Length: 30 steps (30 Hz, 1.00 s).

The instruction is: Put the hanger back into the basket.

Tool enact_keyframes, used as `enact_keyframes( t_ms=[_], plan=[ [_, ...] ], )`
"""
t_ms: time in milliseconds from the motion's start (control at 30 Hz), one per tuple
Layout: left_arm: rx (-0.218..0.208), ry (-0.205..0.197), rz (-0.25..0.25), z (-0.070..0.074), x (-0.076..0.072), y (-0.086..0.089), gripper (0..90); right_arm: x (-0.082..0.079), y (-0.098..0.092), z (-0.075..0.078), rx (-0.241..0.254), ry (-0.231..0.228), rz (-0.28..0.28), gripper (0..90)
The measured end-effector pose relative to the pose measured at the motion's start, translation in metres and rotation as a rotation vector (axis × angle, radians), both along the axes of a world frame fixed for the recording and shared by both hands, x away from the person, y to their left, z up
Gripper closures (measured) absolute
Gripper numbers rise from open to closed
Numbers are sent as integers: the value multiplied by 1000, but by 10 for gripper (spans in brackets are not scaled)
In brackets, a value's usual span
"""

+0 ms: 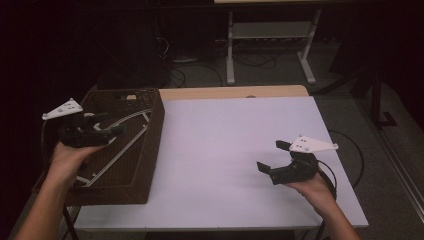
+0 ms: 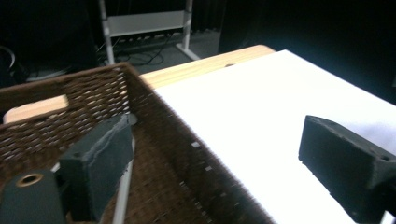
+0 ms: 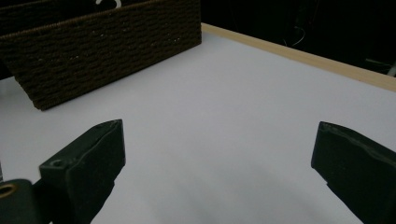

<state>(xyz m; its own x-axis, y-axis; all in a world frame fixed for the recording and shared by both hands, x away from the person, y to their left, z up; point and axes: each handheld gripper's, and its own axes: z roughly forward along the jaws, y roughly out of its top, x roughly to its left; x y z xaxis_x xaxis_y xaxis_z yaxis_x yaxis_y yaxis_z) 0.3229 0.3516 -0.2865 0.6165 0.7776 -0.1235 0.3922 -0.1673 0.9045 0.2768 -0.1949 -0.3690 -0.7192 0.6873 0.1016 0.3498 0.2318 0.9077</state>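
High view: left claw [image 1: 107, 131] open over basket [image 1: 150, 145], w/ right claw [image 1: 272, 156] open

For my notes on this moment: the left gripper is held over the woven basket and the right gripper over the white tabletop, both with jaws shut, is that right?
Not quite. The left gripper is over the woven basket and the right gripper over the white tabletop, but both have their jaws open with nothing between them, as each gripper view shows.
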Motion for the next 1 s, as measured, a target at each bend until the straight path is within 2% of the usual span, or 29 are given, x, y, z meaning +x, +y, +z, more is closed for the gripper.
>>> enact_keyframes(
  t_ms=[233,367,567,667,767,1000],
  plan=[
    [-32,-32,-50,-4,-11,-29,30,6,1,9,29,-12,8,22],
    [-66,-55,-82,-9,-16,-45,30,9,1,17,42,-26,10,22],
    [-94,-76,-128,-16,-22,-65,30,13,0,30,67,-56,24,17],
    [-110,-91,-143,-21,-23,-71,30,14,-2,34,85,-63,21,10],
    [-144,-103,-151,-28,-25,-76,30,17,-4,37,93,-73,14,10],
    [-162,-118,-174,-36,-27,-85,30,23,-9,42,114,-94,4,8]
  ],
)
